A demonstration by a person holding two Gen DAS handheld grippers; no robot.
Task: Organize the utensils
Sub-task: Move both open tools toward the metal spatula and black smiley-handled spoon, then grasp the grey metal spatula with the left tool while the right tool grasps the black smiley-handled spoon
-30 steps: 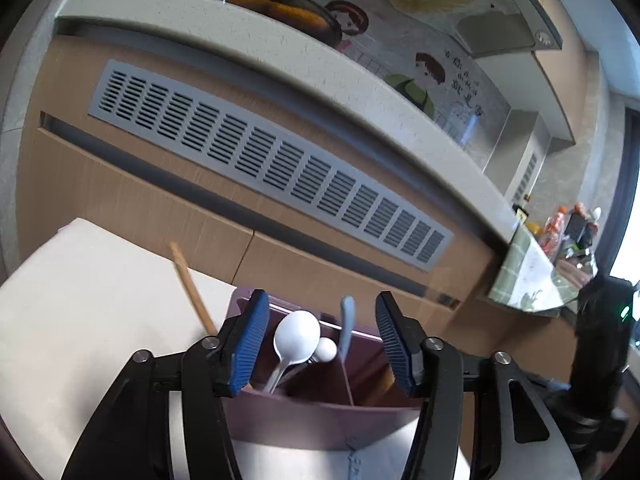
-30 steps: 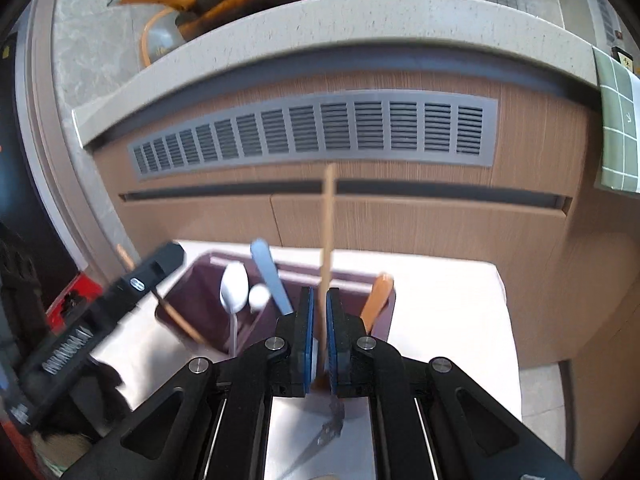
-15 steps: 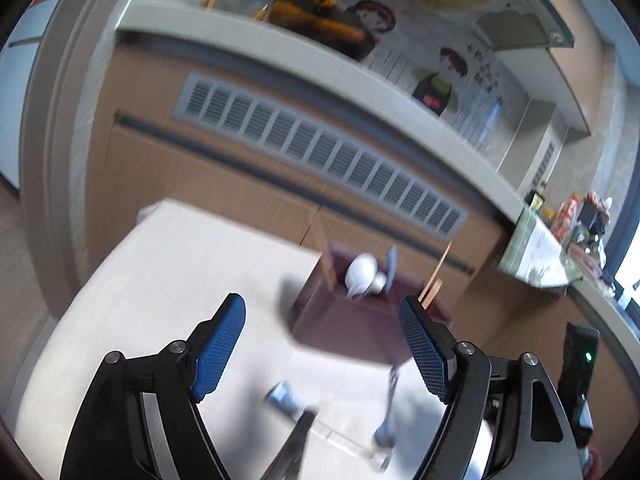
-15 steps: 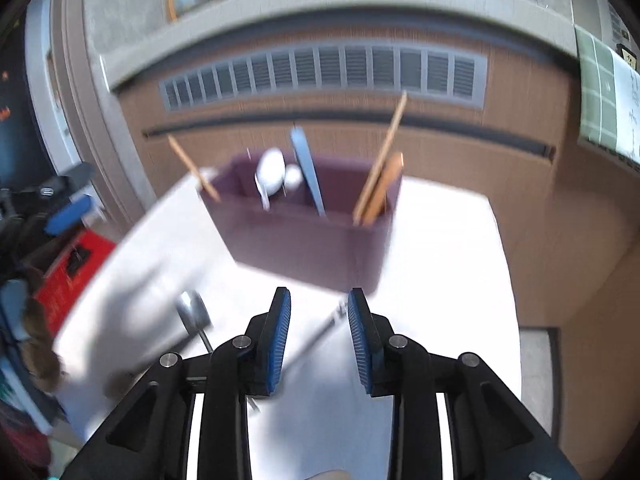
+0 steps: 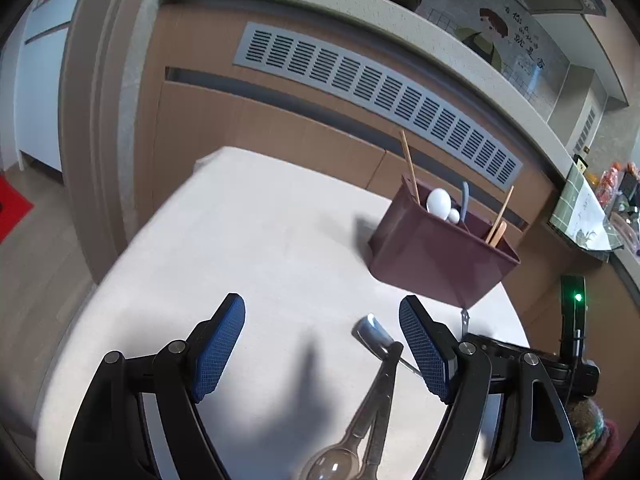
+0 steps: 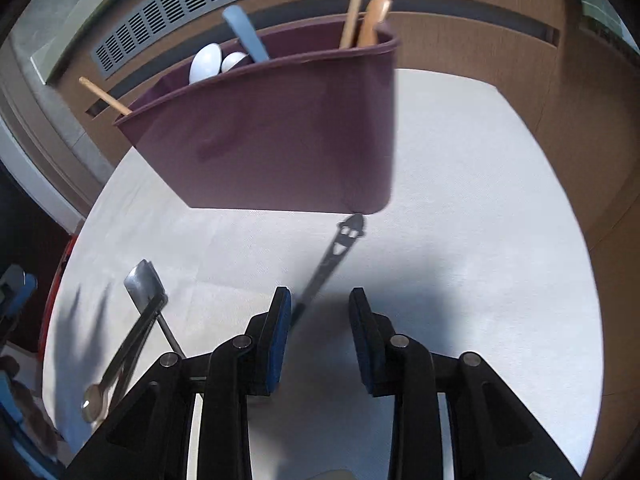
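The tongs (image 5: 376, 400) are lying pressed together on the table (image 5: 248, 240); the right gripper (image 6: 320, 312) is opening, nothing pinched.

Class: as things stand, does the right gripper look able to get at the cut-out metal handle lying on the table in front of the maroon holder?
Probably yes: the right gripper, jaws opening, is right over the metal handle with nothing in between.

White tablecloth (image 5: 260, 240) over the table. Behind it, wood-grain cabinet front (image 5: 240, 120) with a long grey slatted vent grille (image 5: 376, 92). Pale speckled countertop (image 5: 320, 0) above. Green checked cloth (image 5: 576, 208) hangs at right. Red mat (image 5: 12, 212) on floor, left.
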